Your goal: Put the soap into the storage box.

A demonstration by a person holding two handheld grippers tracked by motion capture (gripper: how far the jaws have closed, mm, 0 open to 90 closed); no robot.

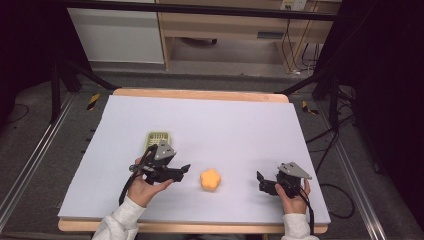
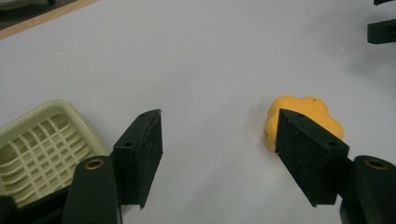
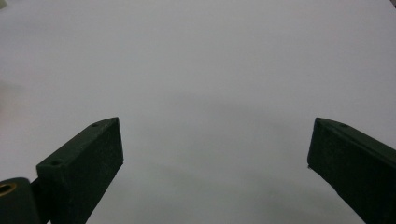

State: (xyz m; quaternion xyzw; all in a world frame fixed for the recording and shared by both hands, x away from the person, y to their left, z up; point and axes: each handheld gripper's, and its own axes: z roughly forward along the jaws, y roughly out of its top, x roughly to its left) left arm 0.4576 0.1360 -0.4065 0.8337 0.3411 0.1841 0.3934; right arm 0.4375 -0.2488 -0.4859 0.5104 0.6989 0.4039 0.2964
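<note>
The white table (image 1: 240, 125) spreads beneath both claws. The pale green slotted tray (image 1: 158, 138) lies just behind the left claw (image 1: 183, 170), jaws apart and empty. The orange flower-shaped piece (image 1: 210, 179) sits just ahead of it (untouched). The right claw (image 1: 261, 181) gapes wide, empty.

A: How is the left gripper (image 1: 186, 168) set?
B: Held level in the left hand (image 1: 142, 190), jaws apart with nothing between them.
A: And the right gripper (image 1: 259, 177)?
B: Level too, jaws spread wide, gripped by the right hand (image 1: 295, 200).
</note>
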